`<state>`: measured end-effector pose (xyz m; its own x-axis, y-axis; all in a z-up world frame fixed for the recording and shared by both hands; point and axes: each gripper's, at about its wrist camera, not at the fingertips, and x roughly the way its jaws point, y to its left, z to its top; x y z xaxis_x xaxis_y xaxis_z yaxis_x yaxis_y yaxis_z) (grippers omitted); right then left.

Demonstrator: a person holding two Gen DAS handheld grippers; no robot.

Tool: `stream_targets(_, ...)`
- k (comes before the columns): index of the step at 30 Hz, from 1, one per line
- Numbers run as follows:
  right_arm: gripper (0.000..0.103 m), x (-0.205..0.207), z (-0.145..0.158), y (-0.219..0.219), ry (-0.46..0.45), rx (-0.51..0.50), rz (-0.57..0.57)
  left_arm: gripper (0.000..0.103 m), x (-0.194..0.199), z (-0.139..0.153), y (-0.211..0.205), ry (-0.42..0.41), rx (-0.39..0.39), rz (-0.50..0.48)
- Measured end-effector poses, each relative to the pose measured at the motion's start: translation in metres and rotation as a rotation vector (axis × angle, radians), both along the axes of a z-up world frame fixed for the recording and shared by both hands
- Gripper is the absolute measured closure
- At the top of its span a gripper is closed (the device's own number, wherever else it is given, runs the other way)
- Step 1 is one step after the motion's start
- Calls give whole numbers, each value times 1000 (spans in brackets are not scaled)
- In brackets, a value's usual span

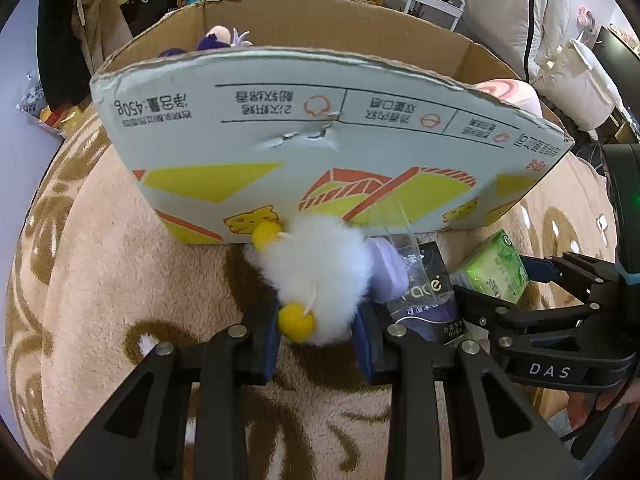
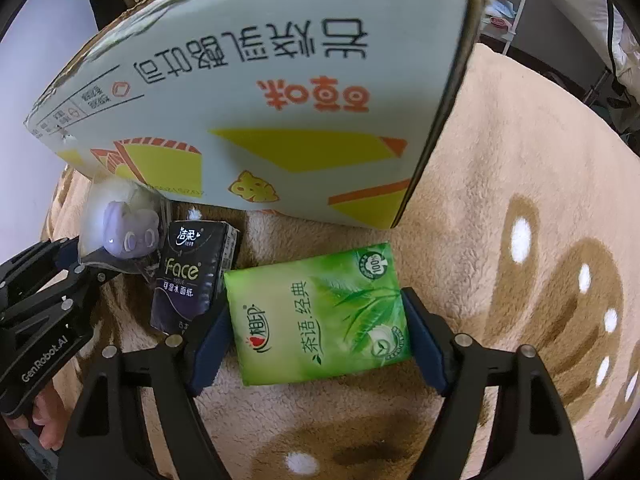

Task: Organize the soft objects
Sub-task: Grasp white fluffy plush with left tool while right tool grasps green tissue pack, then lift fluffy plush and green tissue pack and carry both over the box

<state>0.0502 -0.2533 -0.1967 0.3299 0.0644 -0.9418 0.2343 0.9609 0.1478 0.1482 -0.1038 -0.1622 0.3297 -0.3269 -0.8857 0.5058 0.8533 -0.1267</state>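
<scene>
Beige blanket (image 2: 500,152): left gripper (image 1: 316,332) clamps half-hidden fluffy toy (image 1: 320,272), right gripper (image 2: 316,344) clamps green tissue pack (image 2: 320,312).

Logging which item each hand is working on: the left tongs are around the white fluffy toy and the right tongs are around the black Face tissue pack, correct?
Not quite. The right tongs straddle the green tissue pack, as the right wrist view shows; the black Face tissue pack lies just beside it, outside the fingers. The left tongs are indeed around the white fluffy toy.
</scene>
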Motion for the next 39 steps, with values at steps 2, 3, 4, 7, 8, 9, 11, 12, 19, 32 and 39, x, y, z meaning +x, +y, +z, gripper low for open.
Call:
stream_targets(2,21,-1,1,1,-1,-2,-4,73,0,2,3,-4,3,7)
stream_targets(3,21,-1,2,2,-2,-9,-7,73,0,3,5,-8,3,12)
stream_targets(4,21,-2,3,2,-4,-15,-9,73,-1,4,6,-11,6,17)
stream_targets(7,21,-4,8,1,-20,-32,-16,73,-4,7,10,-21,14,25)
stream_targets(8,21,-5,10,1,-27,-39,-17,73,-4,8,12,-26,21,25)
stream_targets(9,21,-5,14,1,-37,-48,-19,73,-6,10,13,-32,28,27)
stream_targets(11,21,-6,19,2,-57,-65,-21,73,-8,12,15,-40,36,29)
stream_targets(12,21,-6,21,2,-64,-66,-21,73,-10,13,16,-44,39,32)
stream_targets(19,21,-18,38,-1,-116,-60,-33,73,-24,27,30,-72,54,61)
stream_targets(32,21,-53,97,-8,-302,-101,-50,73,-60,79,44,-274,69,106)
stream_targets(39,21,-65,140,-4,-450,-134,-43,73,-77,107,53,-405,46,172)
